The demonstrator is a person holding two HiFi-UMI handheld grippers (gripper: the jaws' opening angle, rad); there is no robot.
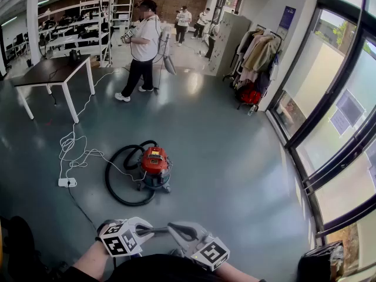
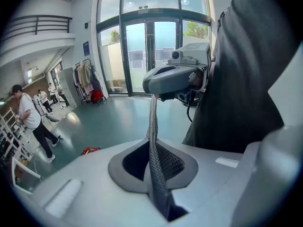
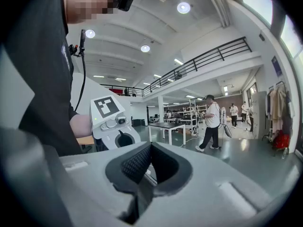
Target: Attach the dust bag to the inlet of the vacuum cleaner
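Left gripper [image 2: 158,176], low at the person's front, has its jaws pressed together on a thin grey mesh strip [image 2: 152,126], seen edge-on. The strip runs across to the right gripper [image 3: 144,178], held just beside the left one. The right jaws are closed too, with the strip's other end pinched between them. I cannot tell whether this strip is the dust bag.

On the grey floor well ahead of both grippers stands the vacuum cleaner [image 1: 155,164], red on top. Its black hose [image 1: 120,184] curls round its left side and a white cable [image 1: 73,157] trails away to the left. Farther back a person [image 1: 143,49] stands in a white shirt, and a coat rack [image 1: 258,57] stands by the windows on the right.
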